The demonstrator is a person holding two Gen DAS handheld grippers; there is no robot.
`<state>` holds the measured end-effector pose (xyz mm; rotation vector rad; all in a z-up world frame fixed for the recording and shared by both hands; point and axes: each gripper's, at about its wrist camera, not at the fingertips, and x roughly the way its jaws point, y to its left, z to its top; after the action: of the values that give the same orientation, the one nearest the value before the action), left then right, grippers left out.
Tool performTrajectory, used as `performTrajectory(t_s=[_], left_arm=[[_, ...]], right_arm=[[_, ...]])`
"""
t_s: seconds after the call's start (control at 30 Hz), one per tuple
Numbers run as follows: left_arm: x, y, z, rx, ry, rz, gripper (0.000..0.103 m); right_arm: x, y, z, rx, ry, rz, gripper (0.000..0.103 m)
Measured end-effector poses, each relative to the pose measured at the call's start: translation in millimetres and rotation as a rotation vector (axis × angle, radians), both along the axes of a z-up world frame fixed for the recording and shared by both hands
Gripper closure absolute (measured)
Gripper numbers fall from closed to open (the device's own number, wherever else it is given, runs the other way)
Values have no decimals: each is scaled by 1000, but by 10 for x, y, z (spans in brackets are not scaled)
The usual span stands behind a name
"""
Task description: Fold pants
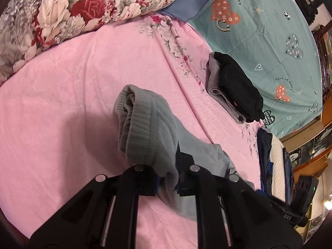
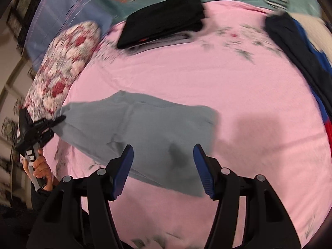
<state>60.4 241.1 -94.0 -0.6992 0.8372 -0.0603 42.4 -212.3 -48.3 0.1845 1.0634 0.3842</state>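
Observation:
Grey pants (image 2: 141,120) hang folded above a pink bedsheet (image 2: 186,78). My left gripper (image 1: 166,178) is shut on the grey pants (image 1: 145,124); their ribbed band bunches just beyond the fingers. In the right wrist view the left gripper (image 2: 60,119) pinches the pants' left end, held by a hand. My right gripper (image 2: 164,166) is open and empty, its blue pads either side of the pants' near edge, not touching it.
A stack of folded black and grey clothes (image 1: 232,87) lies on the sheet's far side, also in the right wrist view (image 2: 164,20). A floral quilt (image 1: 72,10) lies rolled at the back. Dark blue clothes (image 2: 300,58) are piled at the right. A teal heart-print sheet (image 1: 259,31) lies beyond.

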Motion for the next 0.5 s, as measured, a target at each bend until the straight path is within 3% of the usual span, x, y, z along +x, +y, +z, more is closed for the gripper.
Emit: performTrajectory(t_s=[0.13,0.23,0.27,0.3,0.33,0.5], left_arm=[[-18,-41,46,9,-16,-15,92],[-33,-71,93,37,-22,-26,92],[-43,-79,104,42,-25,-29,92],[-44,-91,119,50,-28,-34,92],[-45,-101,127,58,-31,-37,92],[-2,-265,229,111,-34,-70,92]], right_arm=[[364,792,-77,-26,25,177,42],[590,1297,-230,-86,31,244,44],[629,1406,-278,-105,22,254,59],[658,1493,-328,-125,22,265,92],[681,1570,-397,-140,42,281,99],[709,1714,-622,-128,105,324,98]])
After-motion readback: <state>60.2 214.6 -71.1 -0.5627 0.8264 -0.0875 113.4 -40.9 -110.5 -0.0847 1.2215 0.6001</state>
